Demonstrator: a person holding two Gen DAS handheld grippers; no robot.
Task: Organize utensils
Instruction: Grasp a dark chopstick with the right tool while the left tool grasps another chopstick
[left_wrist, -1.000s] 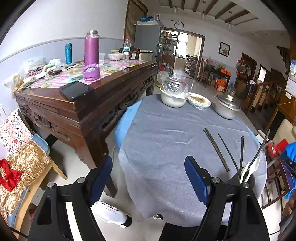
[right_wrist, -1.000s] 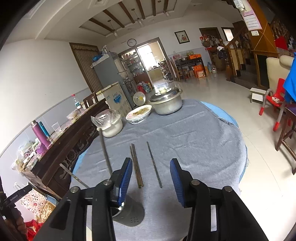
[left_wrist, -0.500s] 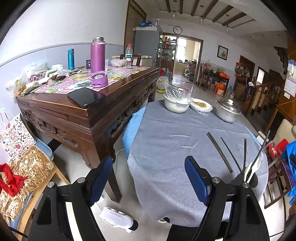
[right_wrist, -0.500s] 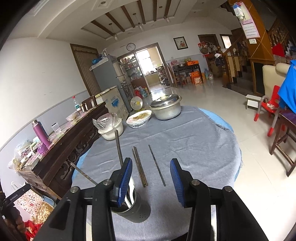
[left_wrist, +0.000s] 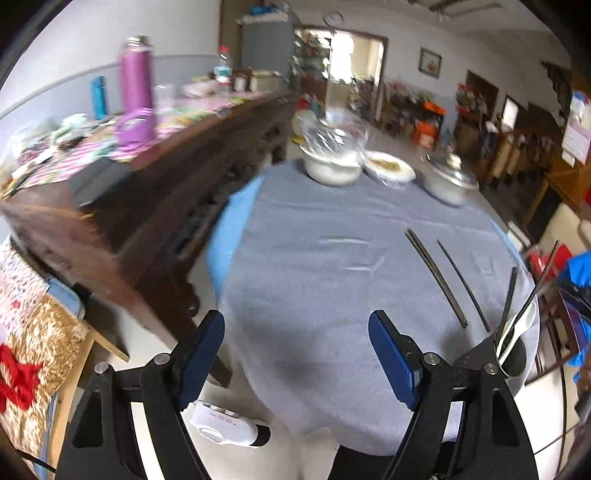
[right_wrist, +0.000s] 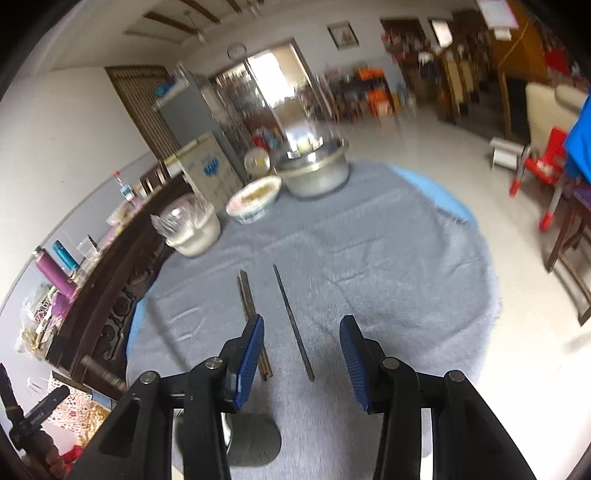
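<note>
Three chopsticks (right_wrist: 291, 321) lie loose on the grey surface (right_wrist: 388, 280), ahead of the empty half-open right claw (right_wrist: 301, 354); holder (left_wrist: 511, 356) nearby; left claw (left_wrist: 295, 354) wide, empty.

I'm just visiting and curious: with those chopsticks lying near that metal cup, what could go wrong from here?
1. The holder stands close to the table's near edge with tall utensils leaning out; a bump from the right gripper could tip it or push it off.
2. The single chopstick is thin and flat on fuzzy cloth; the fingers may slip off it or snag the cloth.
3. Both views are blurred, so aim may be off.
</note>
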